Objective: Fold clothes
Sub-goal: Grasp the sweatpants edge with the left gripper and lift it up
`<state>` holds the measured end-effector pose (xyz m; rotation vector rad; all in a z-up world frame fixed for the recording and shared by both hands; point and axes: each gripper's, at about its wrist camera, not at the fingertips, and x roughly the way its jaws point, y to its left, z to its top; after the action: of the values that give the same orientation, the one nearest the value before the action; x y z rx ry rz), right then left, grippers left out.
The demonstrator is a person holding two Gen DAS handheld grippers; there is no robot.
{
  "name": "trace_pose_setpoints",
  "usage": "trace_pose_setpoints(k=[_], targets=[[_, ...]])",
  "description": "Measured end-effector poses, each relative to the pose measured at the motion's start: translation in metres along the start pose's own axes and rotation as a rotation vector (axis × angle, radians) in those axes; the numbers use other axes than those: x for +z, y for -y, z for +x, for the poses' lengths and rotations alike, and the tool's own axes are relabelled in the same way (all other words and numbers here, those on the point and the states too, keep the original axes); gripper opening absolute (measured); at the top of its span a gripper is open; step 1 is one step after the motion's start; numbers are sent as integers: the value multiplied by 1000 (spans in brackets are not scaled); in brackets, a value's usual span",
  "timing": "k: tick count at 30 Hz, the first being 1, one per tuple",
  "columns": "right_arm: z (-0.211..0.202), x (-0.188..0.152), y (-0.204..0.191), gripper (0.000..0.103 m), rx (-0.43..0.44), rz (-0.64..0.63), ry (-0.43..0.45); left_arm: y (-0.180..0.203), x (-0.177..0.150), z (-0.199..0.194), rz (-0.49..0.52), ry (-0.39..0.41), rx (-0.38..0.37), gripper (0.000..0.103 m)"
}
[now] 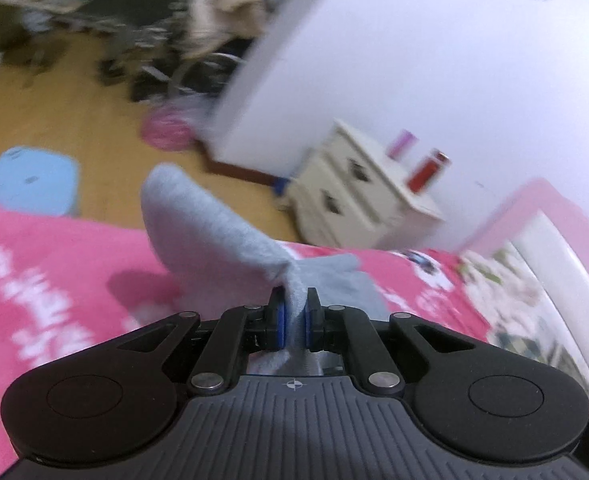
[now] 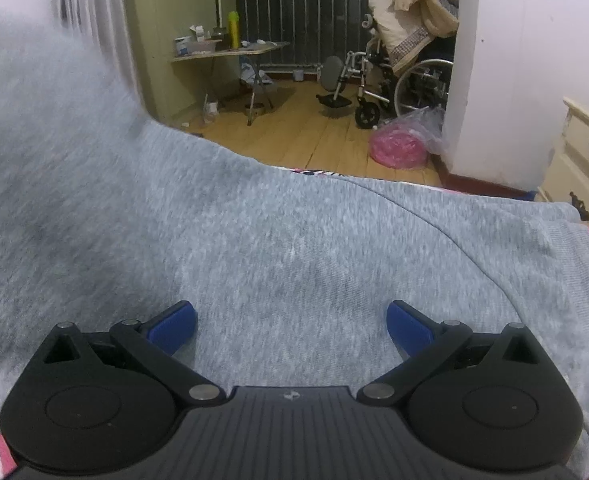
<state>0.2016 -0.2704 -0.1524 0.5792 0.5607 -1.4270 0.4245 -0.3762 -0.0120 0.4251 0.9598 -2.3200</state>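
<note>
A grey sweatshirt (image 2: pixel 278 240) lies spread over a pink bedspread (image 1: pixel 54 272). In the left wrist view my left gripper (image 1: pixel 294 312) is shut on a fold of the grey sweatshirt (image 1: pixel 214 232), and the cloth rises from the blue pads in a lifted flap above the bed. In the right wrist view my right gripper (image 2: pixel 292 326) is open just above the flat grey cloth, with nothing pinched between its blue fingers (image 2: pixel 174 326). At the left of that view the sweatshirt rises up steeply and blurs.
A cream drawer chest (image 1: pixel 358 196) stands by the white wall with bottles on top. A wheelchair (image 2: pixel 394 80) piled with bedding, a pink bag (image 2: pixel 398 148), a folding table (image 2: pixel 230 50) and a blue stool (image 1: pixel 30 180) stand on the wooden floor beyond the bed.
</note>
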Motion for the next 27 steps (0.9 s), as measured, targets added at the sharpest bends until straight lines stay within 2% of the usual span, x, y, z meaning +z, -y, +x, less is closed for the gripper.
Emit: trace_pose_setpoints(k=[3,7,8,10,14,17,20,22,24,25,26,27], targets=[[-11,3,8,103,3,12,12,19,4,13,59,-14,-37,6],[-30,-2,26,103,-72,10,72,27,12,22,56,-15,-69,6],[-32,-4,29,103,-86,1,72,28,13,24,51,-13,-76,6],[-20,-12,30,103,-90,-45,18,31,14,28,47,-16,-83,6],[-24,-17,31,102,-75,-85,40,35,17,38,43,-25,-92,6],[-51,-18,50,102,-96,-17,85,43,24,56,39,-53,-119,6],[-90,-28,90,102,-83,175,131,56,28,87,26,-120,-165,7],[-114,-40,113,102,-104,262,154,64,26,117,7,-185,-208,8],[-133,-55,133,102,-136,324,160,71,16,151,-16,-249,-216,20],[-139,-63,140,102,-151,351,149,73,10,166,-28,-288,-200,37],[-145,-72,148,102,-167,377,138,73,4,180,-42,-330,-173,49],[-148,-80,155,102,-181,404,122,73,-1,189,-61,-353,-142,50]])
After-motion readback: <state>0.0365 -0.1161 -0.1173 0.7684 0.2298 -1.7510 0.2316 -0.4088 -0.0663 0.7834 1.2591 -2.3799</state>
